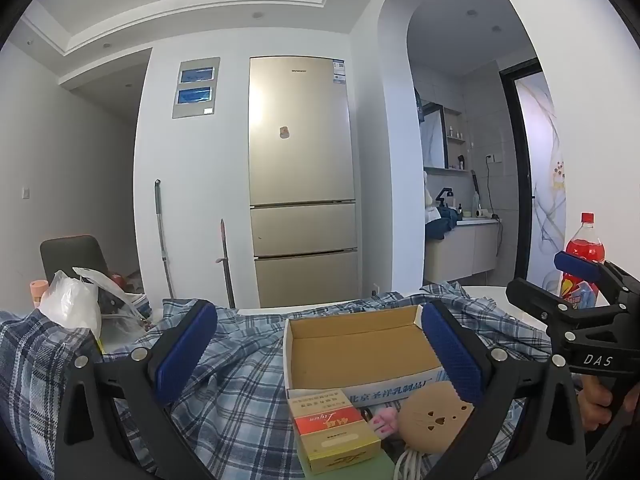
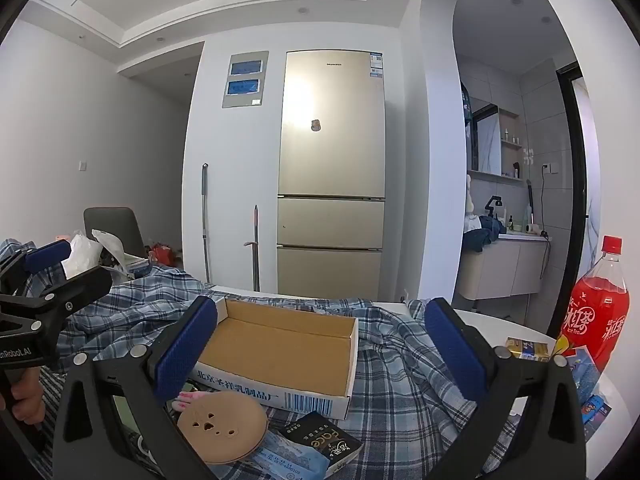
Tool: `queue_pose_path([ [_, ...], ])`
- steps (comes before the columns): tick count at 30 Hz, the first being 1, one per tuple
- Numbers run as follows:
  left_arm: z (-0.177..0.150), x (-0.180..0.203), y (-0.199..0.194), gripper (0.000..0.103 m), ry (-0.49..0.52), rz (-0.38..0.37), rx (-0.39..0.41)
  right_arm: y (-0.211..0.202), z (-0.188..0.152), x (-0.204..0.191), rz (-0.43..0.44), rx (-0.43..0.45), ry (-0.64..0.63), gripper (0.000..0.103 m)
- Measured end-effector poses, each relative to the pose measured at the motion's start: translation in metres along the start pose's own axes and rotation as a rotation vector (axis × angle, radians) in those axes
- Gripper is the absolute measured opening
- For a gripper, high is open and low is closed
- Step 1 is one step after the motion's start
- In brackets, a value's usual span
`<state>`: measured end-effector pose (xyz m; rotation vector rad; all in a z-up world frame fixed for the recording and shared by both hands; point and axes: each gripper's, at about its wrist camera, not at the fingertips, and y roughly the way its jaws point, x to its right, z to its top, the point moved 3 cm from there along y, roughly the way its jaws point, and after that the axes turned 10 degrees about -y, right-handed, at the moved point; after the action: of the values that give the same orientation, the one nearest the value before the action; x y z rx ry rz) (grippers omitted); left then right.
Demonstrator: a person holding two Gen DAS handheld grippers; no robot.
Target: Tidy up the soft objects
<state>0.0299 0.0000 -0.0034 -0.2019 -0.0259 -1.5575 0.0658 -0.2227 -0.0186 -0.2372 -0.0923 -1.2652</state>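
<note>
A blue plaid shirt (image 1: 236,384) lies crumpled over the table; it also shows in the right wrist view (image 2: 400,376). An empty open cardboard box (image 1: 356,348) sits on it, also in the right wrist view (image 2: 280,352). A tan round cat-face item (image 1: 432,420) with a pink bit (image 1: 384,426) lies in front of the box, also in the right wrist view (image 2: 222,428). My left gripper (image 1: 320,350) is open and empty above the shirt and box. My right gripper (image 2: 320,346) is open and empty over the box; it also shows at the right of the left wrist view (image 1: 576,276).
A red-and-yellow carton (image 1: 336,428) and a white cable (image 1: 408,464) lie near the front. Dark and blue packets (image 2: 316,444) lie by the box. A red iced-tea bottle (image 2: 600,312) stands at right, plastic bags (image 1: 76,300) at left. A fridge (image 1: 300,176) stands behind.
</note>
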Motion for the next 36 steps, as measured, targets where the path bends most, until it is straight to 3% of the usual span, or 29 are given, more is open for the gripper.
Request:
queue_pose_path([
  [36,-0.0035,-0.0043,0.0037,0.103,0.004,0.0,-0.014,-0.0001,0.0002,0.0005,0.001,-0.002,-0.001,0.103],
])
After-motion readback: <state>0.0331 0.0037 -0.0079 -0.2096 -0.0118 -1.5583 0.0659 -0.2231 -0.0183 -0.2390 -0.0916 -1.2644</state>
